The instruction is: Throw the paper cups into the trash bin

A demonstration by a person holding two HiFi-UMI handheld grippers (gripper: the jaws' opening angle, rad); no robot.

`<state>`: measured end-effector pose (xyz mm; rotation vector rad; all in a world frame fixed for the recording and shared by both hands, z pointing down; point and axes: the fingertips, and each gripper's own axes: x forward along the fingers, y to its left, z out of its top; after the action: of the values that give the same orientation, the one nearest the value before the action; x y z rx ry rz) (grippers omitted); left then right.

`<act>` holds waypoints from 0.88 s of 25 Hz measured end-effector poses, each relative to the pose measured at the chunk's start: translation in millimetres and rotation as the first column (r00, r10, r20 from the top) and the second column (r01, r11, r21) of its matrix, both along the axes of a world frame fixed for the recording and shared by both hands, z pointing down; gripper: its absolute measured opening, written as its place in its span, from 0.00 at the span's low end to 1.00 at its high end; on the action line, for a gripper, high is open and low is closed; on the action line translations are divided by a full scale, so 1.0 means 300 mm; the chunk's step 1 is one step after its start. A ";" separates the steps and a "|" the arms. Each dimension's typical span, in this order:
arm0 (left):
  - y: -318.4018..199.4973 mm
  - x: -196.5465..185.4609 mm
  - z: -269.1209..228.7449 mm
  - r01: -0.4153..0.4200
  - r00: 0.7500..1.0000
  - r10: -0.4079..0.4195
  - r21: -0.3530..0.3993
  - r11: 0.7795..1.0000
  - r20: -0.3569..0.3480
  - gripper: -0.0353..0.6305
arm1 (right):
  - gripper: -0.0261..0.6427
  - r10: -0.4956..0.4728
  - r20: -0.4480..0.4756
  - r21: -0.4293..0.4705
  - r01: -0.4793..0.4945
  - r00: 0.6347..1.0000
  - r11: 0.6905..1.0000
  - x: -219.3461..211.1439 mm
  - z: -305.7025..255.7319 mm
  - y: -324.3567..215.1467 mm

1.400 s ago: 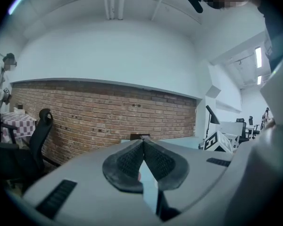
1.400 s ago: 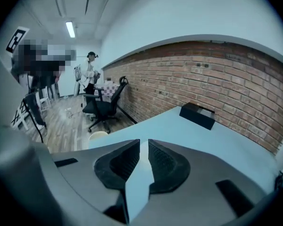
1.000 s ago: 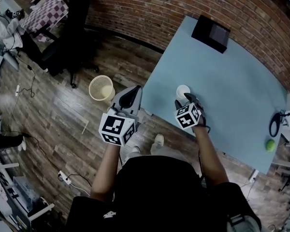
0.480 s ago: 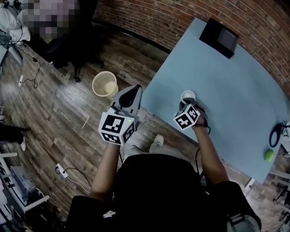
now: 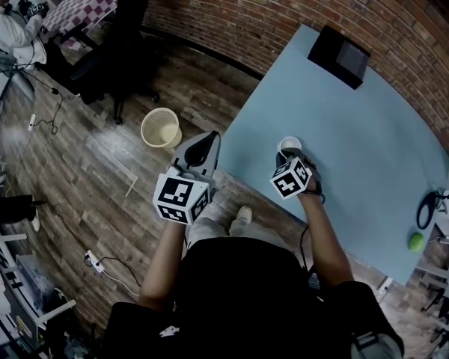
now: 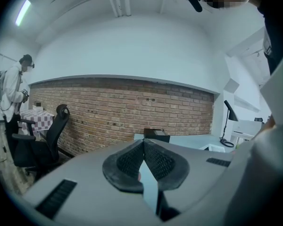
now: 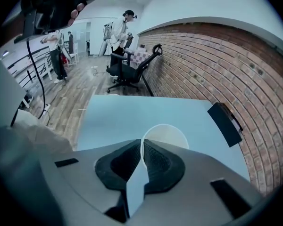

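Paper cup [image 7: 166, 134] | right tongs [image 7: 142, 144] just closed onto its rim | left tongs [image 6: 144, 146] closed, empty

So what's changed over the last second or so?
The right gripper has taken hold: its jaws have just been closing and now pinch the rim of the paper cup. The cup still stands on the table. The left gripper stays shut and empty, and the trash bin hasn't moved.

On tbl [image 5: 359, 140] sits cup [image 5: 289, 143], bin [image 5: 161, 128] on floor [image 5: 97, 163] to its L.
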<state>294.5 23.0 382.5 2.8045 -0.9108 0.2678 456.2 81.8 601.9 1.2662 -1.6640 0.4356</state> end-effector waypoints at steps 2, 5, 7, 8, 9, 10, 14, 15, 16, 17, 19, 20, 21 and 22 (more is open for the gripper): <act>0.000 0.002 0.001 0.009 1.000 -0.009 0.003 1.000 0.011 0.07 | 0.07 0.002 0.043 0.023 -0.003 0.999 1.000 -0.010 -0.032 -0.020; -0.014 -0.020 -0.007 0.034 0.999 -0.034 0.002 0.999 0.009 0.07 | 0.07 -0.015 0.103 0.080 0.006 0.995 0.997 -0.048 -0.098 -0.071; -0.028 -0.051 -0.028 0.064 0.998 -0.064 -0.003 0.998 -0.017 0.07 | 0.07 -0.037 0.138 0.123 0.020 0.990 0.992 -0.084 -0.150 -0.110; -0.034 -0.068 -0.041 0.082 0.996 -0.082 -0.009 0.997 -0.039 0.07 | 0.07 -0.050 0.157 0.145 0.027 0.986 0.989 -0.103 -0.176 -0.129; -0.038 -0.088 -0.055 0.100 0.993 -0.101 -0.018 0.995 -0.064 0.07 | 0.07 -0.062 0.177 0.167 0.032 0.982 0.985 -0.123 -0.203 -0.146; -0.042 -0.110 -0.066 0.116 0.989 -0.118 -0.025 0.993 -0.085 0.06 | 0.07 -0.072 0.199 0.190 0.034 0.977 0.981 -0.144 -0.230 -0.162; -0.059 -0.210 -0.086 0.174 0.980 -0.176 -0.023 0.984 -0.098 0.07 | 0.07 -0.112 0.290 0.278 0.028 0.950 0.960 -0.242 -0.337 -0.227; -0.061 -0.234 -0.086 0.186 0.978 -0.187 -0.021 0.982 -0.097 0.07 | 0.07 -0.123 0.311 0.298 0.026 0.942 0.954 -0.267 -0.364 -0.240; -0.064 -0.258 -0.087 0.197 0.975 -0.198 -0.020 0.980 -0.096 0.07 | 0.07 -0.134 0.329 0.319 0.024 0.935 0.948 -0.291 -0.391 -0.253; -0.067 -0.280 -0.087 0.207 0.973 -0.208 -0.019 0.978 -0.097 0.07 | 0.07 -0.146 0.343 0.339 0.023 0.928 0.941 -0.315 -0.419 -0.266; -0.074 -0.321 -0.089 0.222 0.970 -0.223 -0.017 0.975 -0.100 0.07 | 0.07 -0.170 0.360 0.376 0.024 0.917 0.926 -0.365 -0.476 -0.290; -0.077 -0.339 -0.089 0.228 0.968 -0.228 -0.015 0.974 -0.101 0.07 | 0.07 -0.181 0.366 0.393 0.025 0.913 0.919 -0.389 -0.503 -0.299; -0.079 -0.356 -0.090 0.232 0.967 -0.232 -0.015 0.973 -0.102 0.07 | 0.07 -0.191 0.373 0.408 0.025 0.908 0.913 -0.413 -0.527 -0.308; -0.082 -0.372 -0.090 0.235 0.967 -0.235 -0.014 0.972 -0.103 0.07 | 0.07 -0.201 0.382 0.422 0.023 0.902 0.906 -0.437 -0.550 -0.316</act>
<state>182.8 -1.5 355.5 2.6452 -1.2022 0.0872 325.1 -13.1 437.1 1.4333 -2.2755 0.3071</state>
